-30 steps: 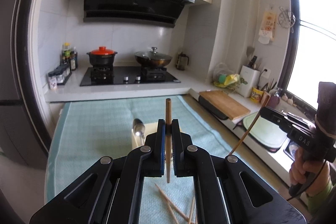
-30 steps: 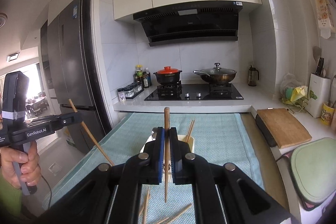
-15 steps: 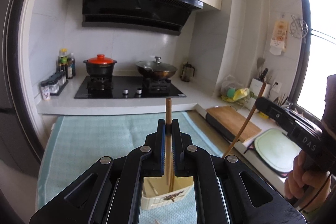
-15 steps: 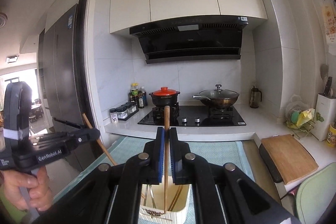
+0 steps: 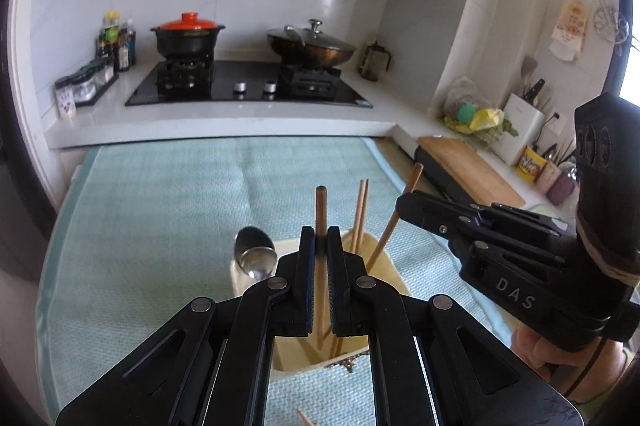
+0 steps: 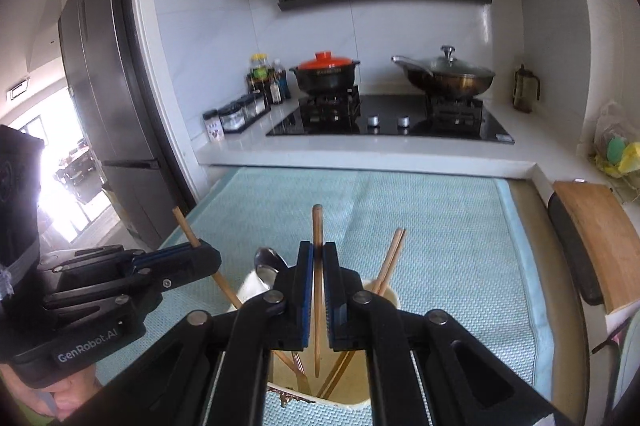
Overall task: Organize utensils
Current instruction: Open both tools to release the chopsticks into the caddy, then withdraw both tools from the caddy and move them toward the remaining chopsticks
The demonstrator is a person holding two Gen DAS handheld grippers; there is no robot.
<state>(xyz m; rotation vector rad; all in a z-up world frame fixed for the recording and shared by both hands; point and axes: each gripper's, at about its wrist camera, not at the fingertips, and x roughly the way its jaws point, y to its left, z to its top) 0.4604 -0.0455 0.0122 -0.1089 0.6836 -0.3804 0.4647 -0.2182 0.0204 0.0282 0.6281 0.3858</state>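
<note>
My left gripper [image 5: 320, 234] is shut on a wooden chopstick [image 5: 320, 204] held upright, its lower end down inside the cream utensil holder [image 5: 386, 258]. In the right wrist view my right gripper [image 6: 317, 248] is likewise shut on an upright chopstick [image 6: 317, 222] whose tip hangs inside the holder [image 6: 390, 296]. A metal spoon [image 5: 256, 258] and two chopsticks [image 5: 360, 210] stand in the holder. Each gripper shows in the other's view: the right gripper [image 5: 404, 204] at right, the left gripper [image 6: 208, 254] at left, each with its chopstick slanting into the holder.
The holder stands on a light green cloth [image 5: 160, 210]. A loose chopstick [image 5: 304, 418] lies at the near edge. Behind are a hob [image 5: 248, 86] with a red-lidded pot [image 5: 188, 34] and a wok [image 5: 312, 46], spice jars [image 5: 86, 88], and a cutting board [image 5: 472, 170] at right. A fridge [image 6: 100, 86] stands left.
Both grippers have moved forward and down over the holder. The lower ends of their chopsticks, which hung above the cloth, now reach inside the holder.
</note>
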